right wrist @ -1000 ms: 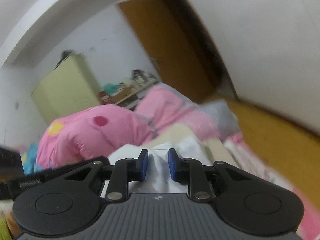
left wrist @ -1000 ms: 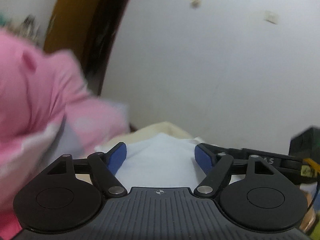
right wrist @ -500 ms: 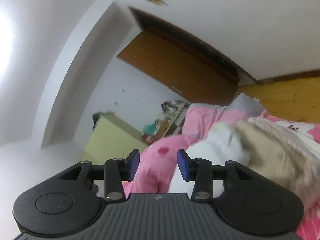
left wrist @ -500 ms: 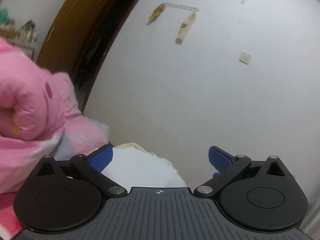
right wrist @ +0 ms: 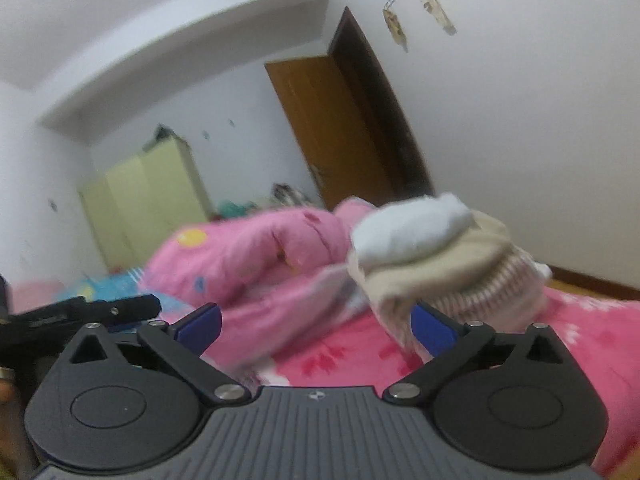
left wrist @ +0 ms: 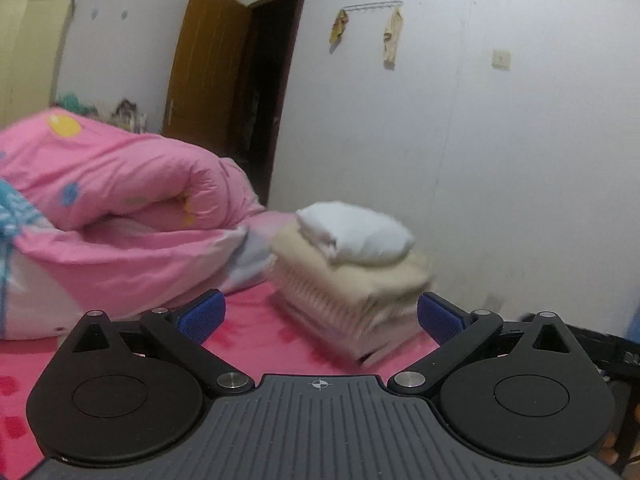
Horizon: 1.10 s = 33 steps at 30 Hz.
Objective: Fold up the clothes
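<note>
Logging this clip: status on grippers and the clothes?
Left gripper open, empty. Right gripper jaws opening, nothing between them. White garment folded atop beige stack on bed. Nothing in the way.

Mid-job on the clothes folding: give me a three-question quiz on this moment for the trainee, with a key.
1. True or false: the white folded garment lies on top of the stack of folded clothes.
2. What does the stack rest on? A) a wooden floor B) the pink bedsheet C) a chair
3. Fill in: the rolled-up pink quilt sits to the ____ of the stack in the left wrist view.

Key
1. True.
2. B.
3. Left.

For the trainer: the left gripper is open and holds nothing; the right gripper has its jaws opening, with nothing between them.
</note>
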Each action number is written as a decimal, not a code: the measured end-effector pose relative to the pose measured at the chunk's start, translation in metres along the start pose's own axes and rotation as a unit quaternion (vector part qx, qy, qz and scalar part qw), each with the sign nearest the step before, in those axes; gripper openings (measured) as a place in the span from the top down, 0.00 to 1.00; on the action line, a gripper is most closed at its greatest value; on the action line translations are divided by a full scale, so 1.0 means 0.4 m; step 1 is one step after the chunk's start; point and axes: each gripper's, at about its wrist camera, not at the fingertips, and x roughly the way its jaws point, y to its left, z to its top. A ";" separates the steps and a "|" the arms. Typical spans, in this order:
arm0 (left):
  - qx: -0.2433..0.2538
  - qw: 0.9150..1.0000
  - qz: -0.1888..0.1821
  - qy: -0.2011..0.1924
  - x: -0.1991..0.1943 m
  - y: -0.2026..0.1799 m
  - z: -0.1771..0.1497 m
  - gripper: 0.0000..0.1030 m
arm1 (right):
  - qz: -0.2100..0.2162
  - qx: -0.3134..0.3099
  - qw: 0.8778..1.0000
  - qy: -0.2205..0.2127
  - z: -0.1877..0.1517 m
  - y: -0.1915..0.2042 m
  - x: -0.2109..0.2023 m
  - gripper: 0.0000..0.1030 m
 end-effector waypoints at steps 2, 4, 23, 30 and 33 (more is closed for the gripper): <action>-0.008 1.000 0.012 -0.002 -0.036 -0.006 -0.039 0.00 | -0.027 -0.020 0.999 0.008 -0.037 0.059 -0.002 0.00; -0.023 0.999 0.038 0.001 -0.060 -0.001 -0.070 0.00 | -0.063 -0.045 0.997 0.010 -0.068 0.109 -0.016 0.00; -0.040 0.991 0.122 0.039 -0.107 0.016 -0.146 0.00 | -0.273 -0.141 0.952 0.016 -0.153 0.296 -0.031 0.00; -0.043 0.989 0.140 0.040 -0.102 0.027 -0.147 0.00 | -0.274 -0.111 0.955 0.032 -0.152 0.273 -0.018 0.00; -0.042 0.987 0.149 0.038 -0.106 0.032 -0.147 0.00 | -0.270 -0.114 0.955 0.035 -0.157 0.278 -0.016 0.00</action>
